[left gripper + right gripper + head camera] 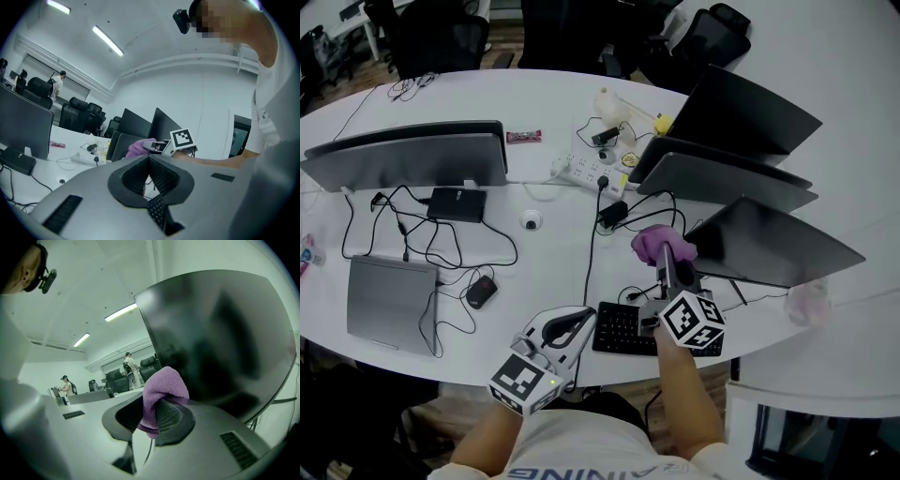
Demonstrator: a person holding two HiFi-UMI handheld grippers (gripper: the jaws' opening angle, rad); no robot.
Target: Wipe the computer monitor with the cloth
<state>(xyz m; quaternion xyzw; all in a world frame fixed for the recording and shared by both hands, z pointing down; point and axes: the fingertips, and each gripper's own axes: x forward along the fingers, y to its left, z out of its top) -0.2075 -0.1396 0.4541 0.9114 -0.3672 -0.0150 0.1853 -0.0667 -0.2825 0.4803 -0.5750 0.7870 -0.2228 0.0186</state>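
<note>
A purple cloth (660, 244) is bunched in my right gripper (667, 259), whose jaws are shut on it. The cloth (159, 392) sits just left of the dark screen of the nearest monitor (773, 246); in the right gripper view that monitor (220, 333) fills the right side. Whether cloth and screen touch I cannot tell. My left gripper (577, 326) hangs low by the desk's front edge, left of the keyboard (628, 329). Its jaws (149, 176) are shut with nothing in them.
Two more monitors (727, 178) stand behind the near one, and another monitor (412, 155) at the left. A closed laptop (389, 302), a mouse (481, 292), a black box (457, 203), a power strip (586, 173) and loose cables lie on the white desk (544, 253).
</note>
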